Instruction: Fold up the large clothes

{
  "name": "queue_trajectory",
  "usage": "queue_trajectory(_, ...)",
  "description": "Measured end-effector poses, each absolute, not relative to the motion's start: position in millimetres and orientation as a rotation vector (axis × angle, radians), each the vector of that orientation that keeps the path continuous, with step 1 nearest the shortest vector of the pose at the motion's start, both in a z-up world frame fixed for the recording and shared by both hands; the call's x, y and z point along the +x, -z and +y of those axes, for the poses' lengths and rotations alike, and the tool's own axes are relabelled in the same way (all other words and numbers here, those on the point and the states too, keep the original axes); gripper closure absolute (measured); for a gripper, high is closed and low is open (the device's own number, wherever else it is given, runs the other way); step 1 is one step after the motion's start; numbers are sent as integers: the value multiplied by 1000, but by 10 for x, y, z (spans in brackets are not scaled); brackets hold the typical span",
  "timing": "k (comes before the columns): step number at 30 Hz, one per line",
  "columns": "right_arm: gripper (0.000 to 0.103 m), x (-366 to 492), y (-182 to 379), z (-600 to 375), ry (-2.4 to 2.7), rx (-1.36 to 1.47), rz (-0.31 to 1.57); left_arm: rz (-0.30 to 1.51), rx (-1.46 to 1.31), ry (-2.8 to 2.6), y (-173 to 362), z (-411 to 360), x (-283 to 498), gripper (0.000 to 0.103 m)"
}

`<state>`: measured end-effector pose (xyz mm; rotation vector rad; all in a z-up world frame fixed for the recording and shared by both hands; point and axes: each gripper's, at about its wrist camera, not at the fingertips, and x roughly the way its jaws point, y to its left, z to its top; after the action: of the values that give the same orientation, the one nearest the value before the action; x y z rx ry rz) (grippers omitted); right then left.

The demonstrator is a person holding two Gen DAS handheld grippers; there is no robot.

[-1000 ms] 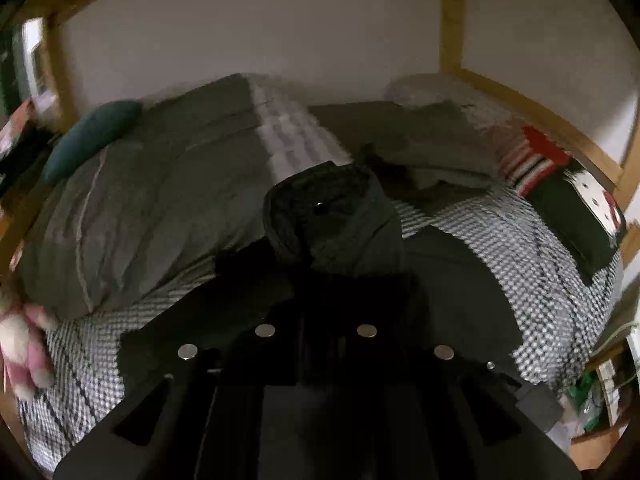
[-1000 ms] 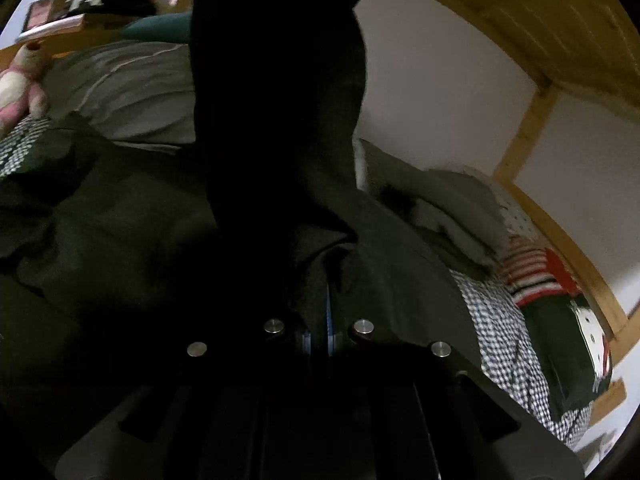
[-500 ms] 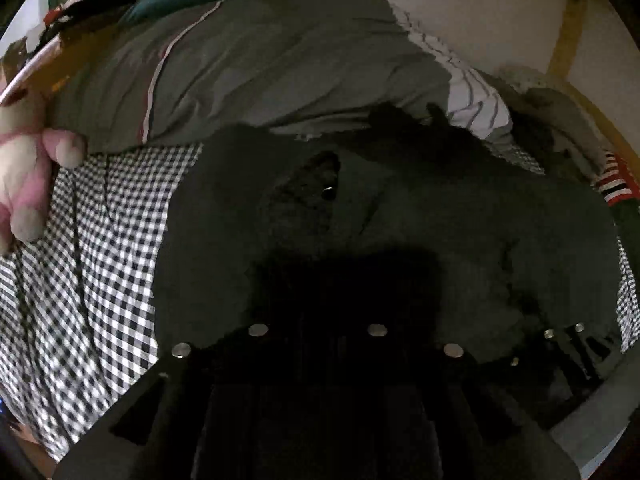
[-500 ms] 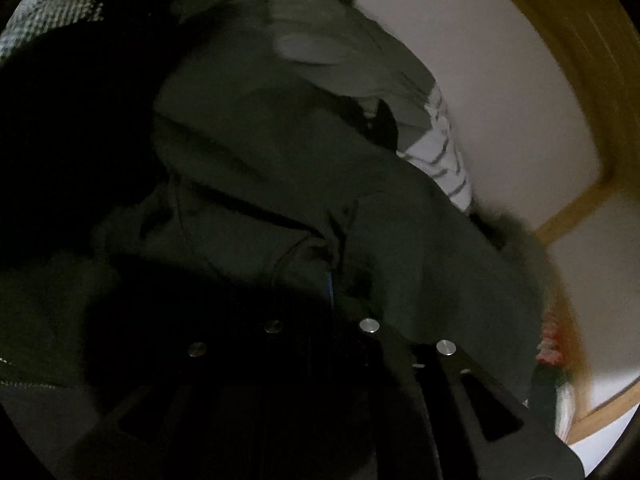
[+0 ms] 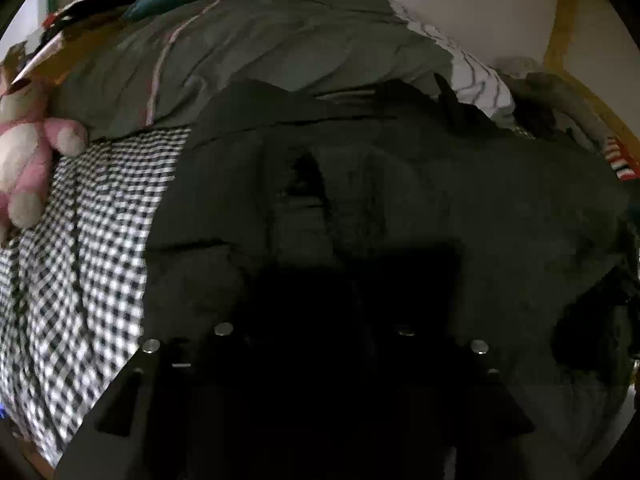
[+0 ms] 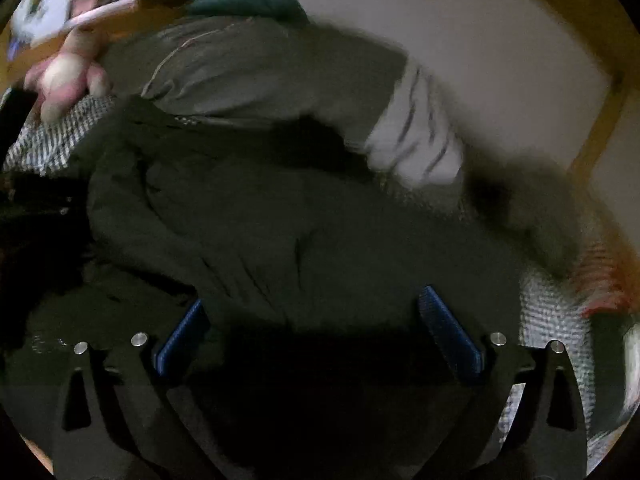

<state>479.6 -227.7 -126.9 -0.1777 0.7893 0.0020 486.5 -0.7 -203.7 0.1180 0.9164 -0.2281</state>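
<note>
The right gripper has just been opening: its blue pads stand wide apart, touching nothing, with the dark jacket lying slack below them. The left gripper has also been opening; its tips are lost in shadow against the cloth, so I cannot tell whether any fabric sits between them. The jacket lies spread over the checked bedsheet, just in front of the grey duvet. To finish the release well, I'd draw both grippers straight back, then press the fold flat.
</note>
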Motion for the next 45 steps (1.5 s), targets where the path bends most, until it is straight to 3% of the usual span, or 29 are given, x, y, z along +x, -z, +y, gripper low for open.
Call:
queue_trajectory(1, 4, 4728, 1210, -2318, -154, -69, 805, 916, 118, 207, 2029, 27, 4866, 43)
queue_trajectory(2, 4, 4697, 1201, -2302, -276, -31, 842, 918, 123, 191, 2034, 61, 4874, 39)
queue_trajectory(4, 4, 4470, 1152, -2124, -483, -84, 886, 937, 127, 206, 2092, 114, 4913, 37)
queue_trajectory(6, 4, 4299, 1036, -2095, -440, -167, 780, 927, 134, 212, 2074, 134, 4883, 37)
queue_trajectory(8, 4, 4305, 913, -2281, -385, -97, 718, 905, 144, 196, 1993, 160, 4783, 36)
queue_trajectory(10, 3, 4540, 893, -2690, -176, 24, 688, 868, 115, 181, 1789, 258, 4584, 28)
queue_trajectory(12, 4, 4810, 1108, -3052, 37, 134, 746, 812, 58, 206, 1484, 340, 4394, 21)
queue_trajectory(13, 4, 5013, 1365, -3236, 129, 177, 859, 774, 26, 208, 1309, 358, 4328, 10)
queue_trajectory(14, 3, 5160, 1610, -3281, 158, 172, 965, 729, -18, 212, 1093, 343, 4284, 7)
queue_trajectory(19, 3, 5207, 1982, -2818, 302, -114, 945, 746, -65, 338, 931, -287, 4619, 6)
queue_trajectory(24, 3, 5094, 1933, -2961, 239, -57, 949, 901, 264, 116, 1943, -1062, 5138, 6)
queue_trajectory(28, 3, 4848, 1588, -3141, 252, 48, 833, 878, 223, 112, 2254, -964, 5169, 4)
queue_trajectory(32, 3, 5092, 2017, -3374, 274, 33, 988, 812, 263, 98, 2382, -994, 5121, 4)
queue_trajectory(41, 3, 4974, 1926, -3182, 340, 31, 929, 797, 282, 86, 2412, -1045, 5114, 4)
queue_trajectory(45, 3, 5022, 2129, -3255, 280, 65, 961, 816, 299, 109, 2347, -1060, 5098, 4)
